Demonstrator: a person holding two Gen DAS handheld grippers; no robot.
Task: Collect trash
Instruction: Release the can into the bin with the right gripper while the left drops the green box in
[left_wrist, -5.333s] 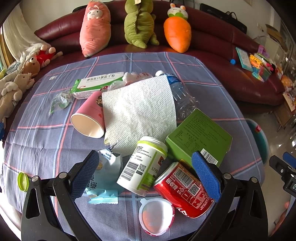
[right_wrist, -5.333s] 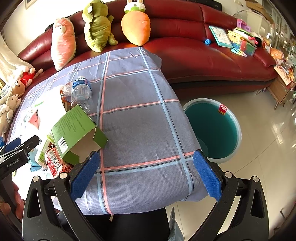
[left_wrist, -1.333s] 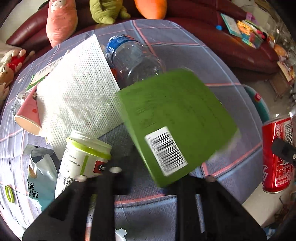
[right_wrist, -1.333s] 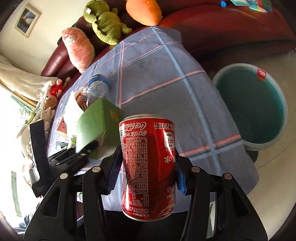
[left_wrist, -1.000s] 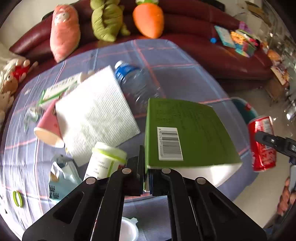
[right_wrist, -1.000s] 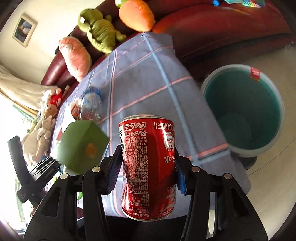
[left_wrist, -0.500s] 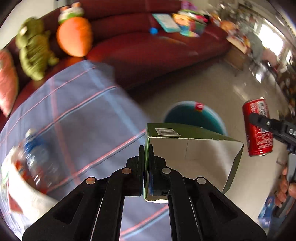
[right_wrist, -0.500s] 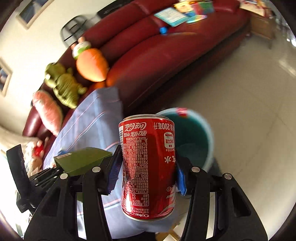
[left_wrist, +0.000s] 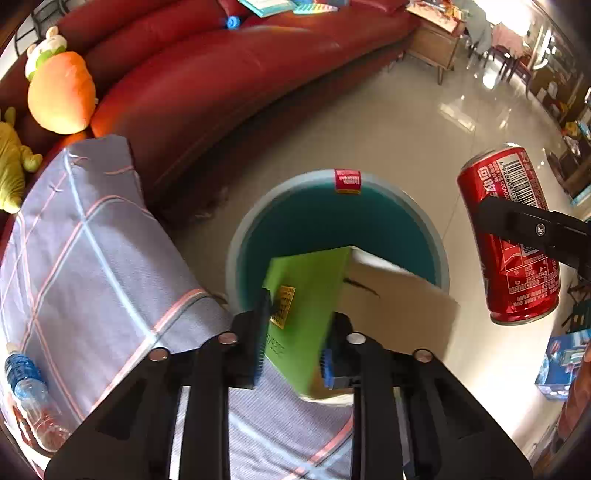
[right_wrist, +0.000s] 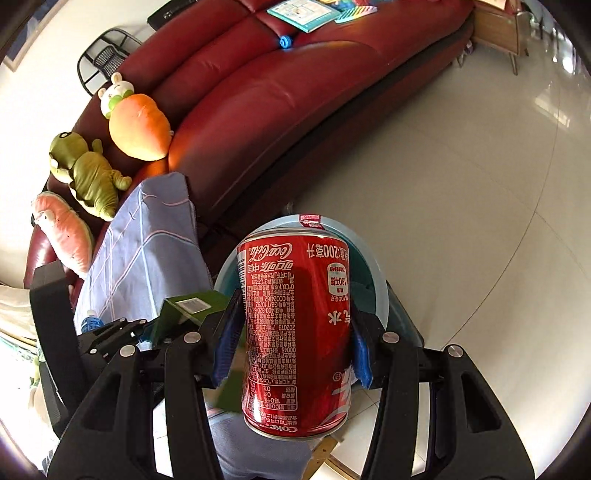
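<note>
Left of the teal trash bin (left_wrist: 236, 258) stands a table draped in a blue checked cloth (left_wrist: 92, 258). Over the bin's near rim, the left gripper (left_wrist: 293, 339) has just been spreading its jaws, the tilted green carton (left_wrist: 306, 306) loose between them. To the bin's right, the right gripper (right_wrist: 291, 343) clamps a red cola can (right_wrist: 295, 332).

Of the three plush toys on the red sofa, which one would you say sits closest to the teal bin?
The orange carrot plush; the green dinosaur plush and pink plush lie further along the sofa, away from the bin.
</note>
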